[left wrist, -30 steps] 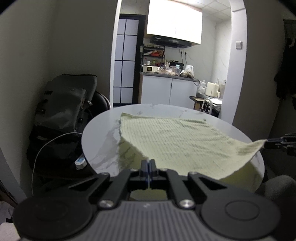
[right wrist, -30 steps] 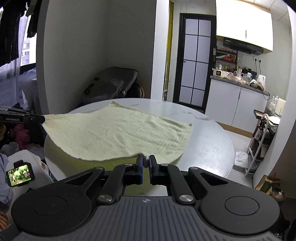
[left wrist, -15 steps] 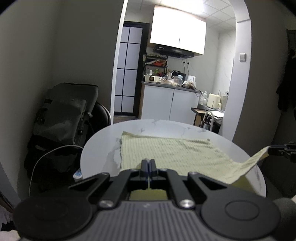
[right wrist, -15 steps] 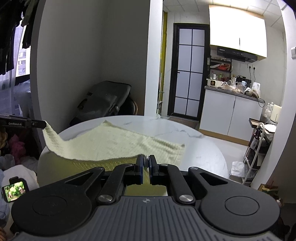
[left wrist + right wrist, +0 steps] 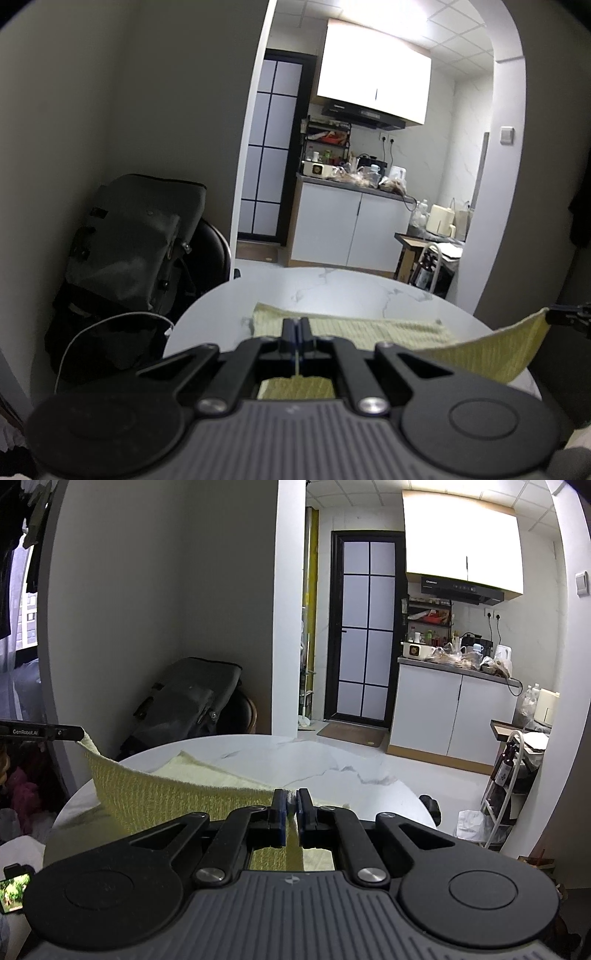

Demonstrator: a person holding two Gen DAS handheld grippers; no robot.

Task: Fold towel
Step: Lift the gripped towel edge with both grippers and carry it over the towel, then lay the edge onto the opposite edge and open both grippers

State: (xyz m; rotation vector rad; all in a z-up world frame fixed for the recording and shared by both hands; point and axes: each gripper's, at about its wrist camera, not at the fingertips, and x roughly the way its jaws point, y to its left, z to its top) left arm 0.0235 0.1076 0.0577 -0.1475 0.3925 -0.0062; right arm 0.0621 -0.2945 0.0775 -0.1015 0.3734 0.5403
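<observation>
Jaws of the left gripper (image 5: 296,334) are pressed together on a near corner of the towel (image 5: 369,330), and the right gripper (image 5: 291,806) pinches the other near corner between its blue pads (image 5: 281,812). Each corner is raised off the round marble table (image 5: 332,764), so the pale yellow-green cloth sags between the two grippers, while its far part lies flat on the tabletop. Beyond the table on the left a dark backpack (image 5: 136,240) sits on a chair against the wall. Farther back a doorway opens onto a kitchen with white cabinets (image 5: 450,716) and a cluttered counter.
</observation>
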